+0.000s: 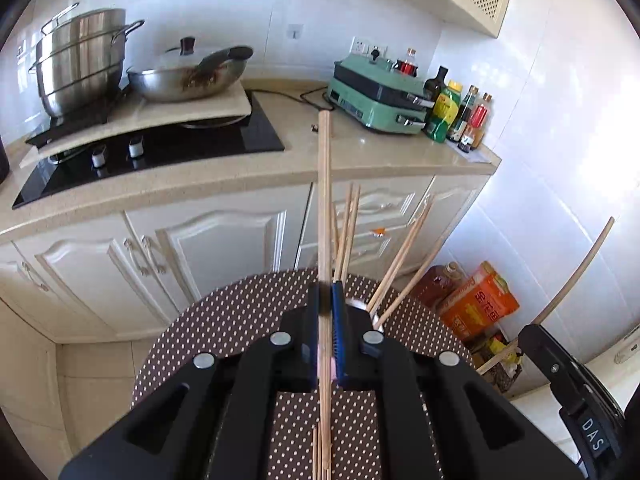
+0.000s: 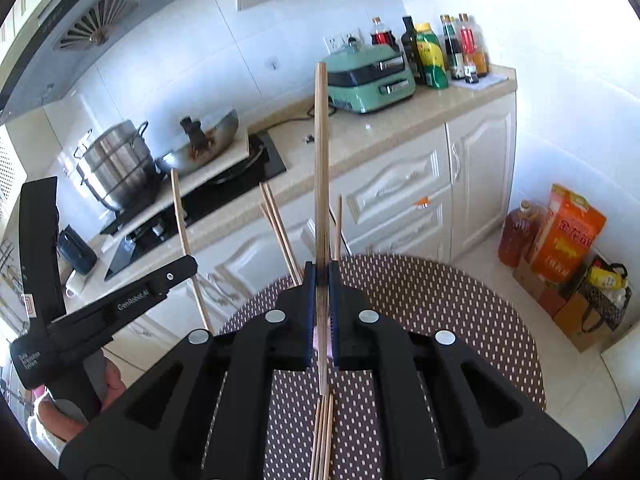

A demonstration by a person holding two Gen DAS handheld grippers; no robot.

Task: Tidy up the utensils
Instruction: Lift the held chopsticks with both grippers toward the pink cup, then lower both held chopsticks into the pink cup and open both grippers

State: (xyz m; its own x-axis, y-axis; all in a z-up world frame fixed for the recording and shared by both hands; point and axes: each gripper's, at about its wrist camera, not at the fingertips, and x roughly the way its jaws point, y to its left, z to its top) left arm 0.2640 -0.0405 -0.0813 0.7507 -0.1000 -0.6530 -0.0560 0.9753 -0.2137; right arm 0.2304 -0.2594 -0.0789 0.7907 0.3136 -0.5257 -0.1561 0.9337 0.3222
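Two grippers each pinch one wooden chopstick. Left gripper has its jaws clamped tight on a chopstick that points up toward twelve o'clock. Right gripper is likewise closed on its own chopstick, also aimed at twelve. Beneath both lies the round dotted table. More chopsticks stand in a holder at the left gripper's one o'clock, fanning outward. A loose bundle of chopsticks lies on the table at six o'clock. Beyond, toward twelve, runs the kitchen counter.
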